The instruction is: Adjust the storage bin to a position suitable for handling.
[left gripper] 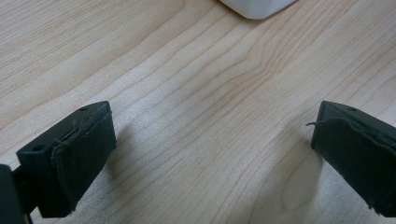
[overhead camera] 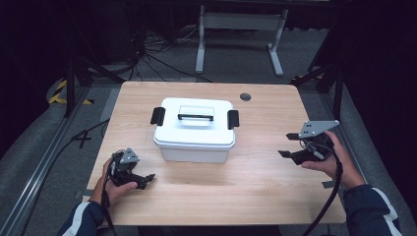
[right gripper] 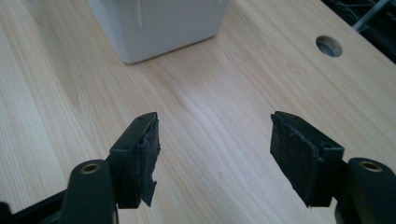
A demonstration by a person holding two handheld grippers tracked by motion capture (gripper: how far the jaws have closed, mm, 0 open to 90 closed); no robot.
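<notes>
1. A white lidded box (overhead camera: 194, 130) with black latches sits mid-bench (overhead camera: 255, 182), lid on.
2. The left gripper (overhead camera: 145, 179), jaws spread and empty, hovers near the box's front-left.
3. The right gripper (overhead camera: 289, 145), jaws likewise apart, holds nothing, well right of the box.

Light wooden table (overhead camera: 255, 187) with a round cable hole (overhead camera: 245, 96), grey carpet floor (overhead camera: 29, 147) — dark surroundings, white desk frame (overhead camera: 241, 29) behind
</notes>
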